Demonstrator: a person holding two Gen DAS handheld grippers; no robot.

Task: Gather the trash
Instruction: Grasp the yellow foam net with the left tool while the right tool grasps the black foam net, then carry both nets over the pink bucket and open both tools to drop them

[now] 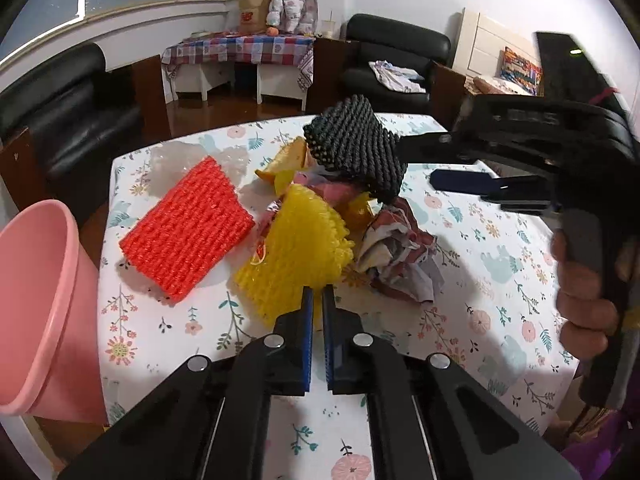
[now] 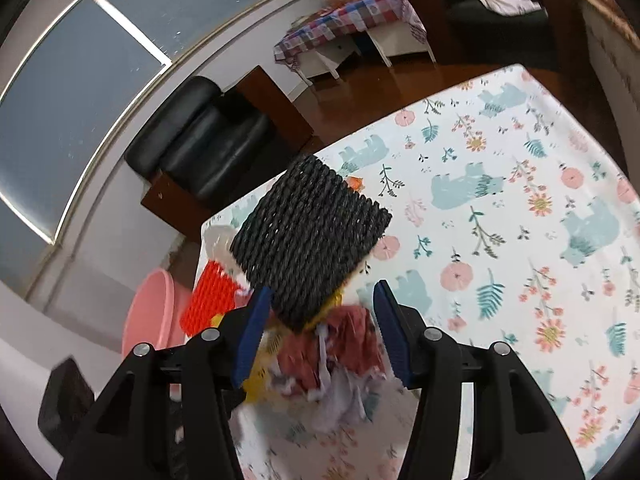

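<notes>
**poster1:** While the left wrist view is up, check the left gripper (image 1: pixel 317 292) at bottom centre: its blue pads are pinched together on the near edge of the yellow foam fruit net (image 1: pixel 296 256). So that one's clamped on the net, which otherwise rests on the floral-print tablecloth (image 1: pixel 480 280).

**poster2:** Yep. And the right gripper (image 2: pixel 320 312)? In its own view the jaws stand apart, with the black foam mesh sleeve (image 2: pixel 312 240) above and between them. The left blue pad (image 2: pixel 256 320) looks to be right at the sleeve's lower edge, the other pad is clear of it. I'd call it open, not gripping.

**poster1:** Agreed. In the left view the black sleeve (image 1: pixel 356 148) sits tilted on top of the pile, centre of frame, just off the right gripper's (image 1: pixel 436 160) tips. A hand (image 1: pixel 584 292) wraps its handle at the right edge.

**poster2:** Rest of the trash: red-orange foam net (image 1: pixel 188 232) lying flat left of the yellow one, crumpled printed paper wad (image 1: pixel 400 256) to its right, some orange peel bits (image 1: pixel 280 164) behind, clear crinkled plastic (image 1: pixel 172 156) at the far left of the pile.

**poster1:** Pink plastic bin (image 1: pixel 44 304) is at the left edge, beside the table and below its top. Same bin (image 2: pixel 152 312) shows lower left in the right view.
</notes>
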